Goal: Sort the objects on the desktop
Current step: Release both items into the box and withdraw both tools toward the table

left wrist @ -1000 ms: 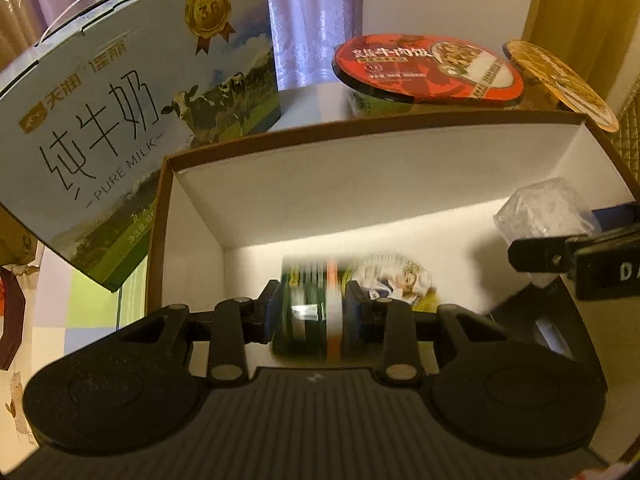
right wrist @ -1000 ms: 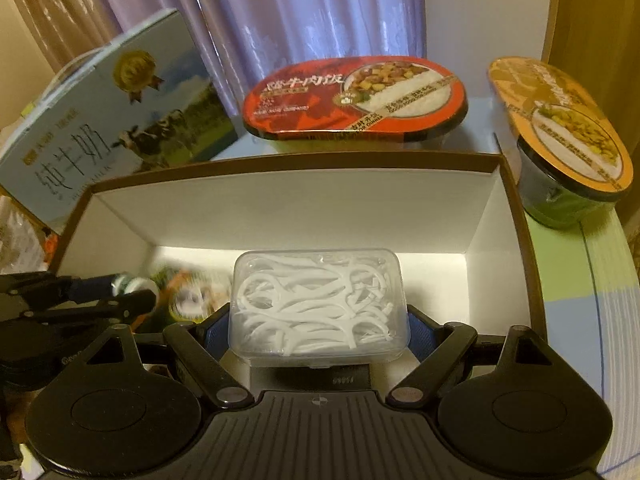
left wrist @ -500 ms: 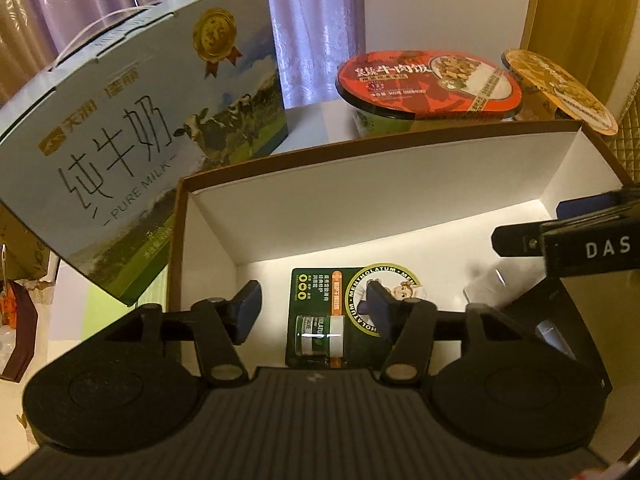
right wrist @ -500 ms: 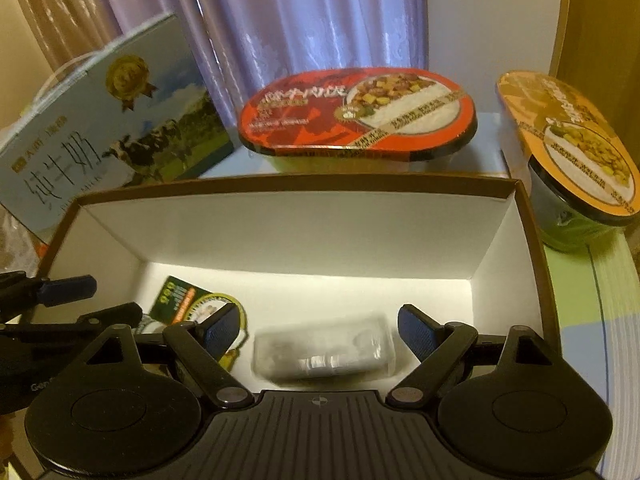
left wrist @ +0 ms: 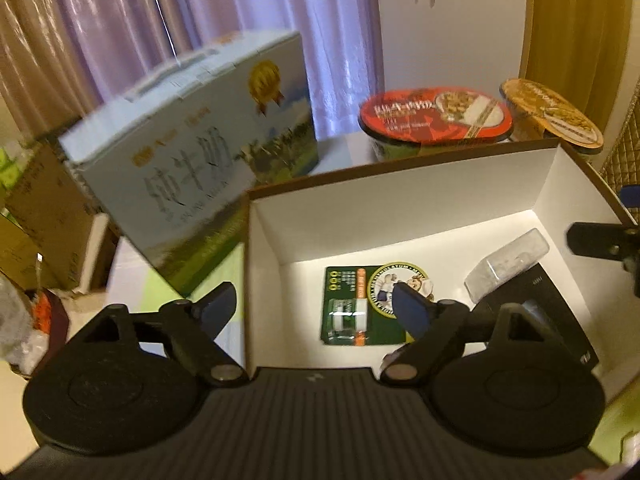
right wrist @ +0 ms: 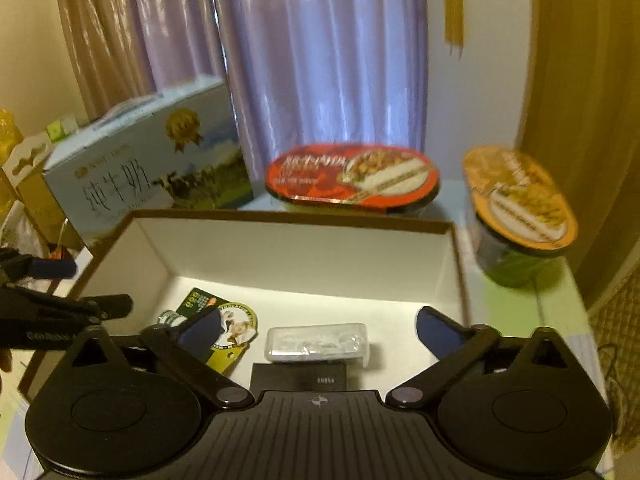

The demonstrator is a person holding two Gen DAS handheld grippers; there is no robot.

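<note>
An open brown box with white walls [left wrist: 400,204] [right wrist: 304,244] holds a green lip-balm blister card [left wrist: 360,304] [right wrist: 224,320], a clear case of floss picks [left wrist: 508,264] [right wrist: 316,340] and a flat black item [left wrist: 536,296] [right wrist: 298,376]. My left gripper [left wrist: 316,308] is open and empty above the box's near left wall. My right gripper [right wrist: 316,328] is open and empty above the floss case.
A milk carton box [left wrist: 192,176] [right wrist: 152,176] stands left of the box. A red-lidded food bowl [left wrist: 436,116] [right wrist: 352,176] and an orange-lidded bowl [left wrist: 552,116] [right wrist: 520,204] stand behind it. Purple curtains hang at the back.
Both grippers opened and dropped their loads into the box: the left let go of the lip-balm card, the right the floss case. Both then pulled back and up.
</note>
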